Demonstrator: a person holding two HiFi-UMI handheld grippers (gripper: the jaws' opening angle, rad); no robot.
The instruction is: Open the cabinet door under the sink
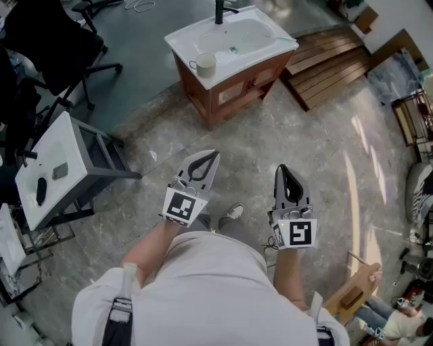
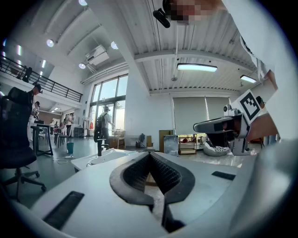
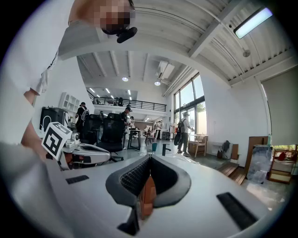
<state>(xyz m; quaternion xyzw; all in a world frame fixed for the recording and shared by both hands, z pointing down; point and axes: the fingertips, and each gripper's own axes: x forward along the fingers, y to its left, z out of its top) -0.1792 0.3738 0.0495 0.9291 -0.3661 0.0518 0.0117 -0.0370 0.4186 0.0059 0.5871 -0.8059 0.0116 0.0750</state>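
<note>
The sink cabinet (image 1: 233,88) stands a few steps ahead on the floor. It is brown wood with two shut doors under a white basin (image 1: 230,37) and a black faucet (image 1: 219,11). My left gripper (image 1: 212,157) and right gripper (image 1: 281,167) are held side by side at waist height, pointing toward it and well short of it. Both are shut with nothing between the jaws. In the left gripper view the left gripper (image 2: 150,154) points over the basin (image 2: 100,159). In the right gripper view the right gripper (image 3: 150,156) frames brown cabinet wood (image 3: 148,195).
A cup (image 1: 205,64) sits on the basin's near corner. Wooden slats (image 1: 331,64) lie right of the cabinet. A white stand (image 1: 51,169) and a black office chair (image 1: 61,40) are at the left. A wooden stool (image 1: 355,290) and a seated person (image 1: 399,317) are at the lower right.
</note>
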